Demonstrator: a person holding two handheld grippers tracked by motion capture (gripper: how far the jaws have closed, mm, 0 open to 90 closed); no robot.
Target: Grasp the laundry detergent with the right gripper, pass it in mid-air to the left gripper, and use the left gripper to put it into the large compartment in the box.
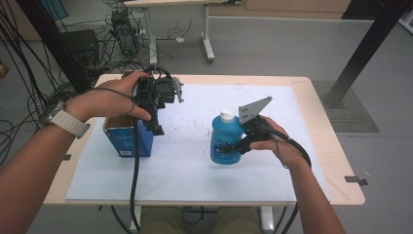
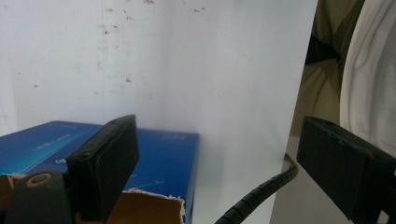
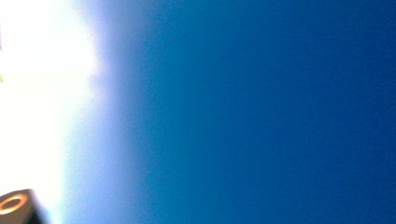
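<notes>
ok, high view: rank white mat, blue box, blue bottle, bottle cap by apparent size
1. white mat, largest by far.
2. blue box and blue bottle: look alike in size; the left hand-held gripper hides part of the box, so no ranking.
3. bottle cap, smallest.

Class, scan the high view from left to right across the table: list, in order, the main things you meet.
Blue cardboard box → left gripper → blue bottle with a white cap → right gripper, clamped on that bottle.
</notes>
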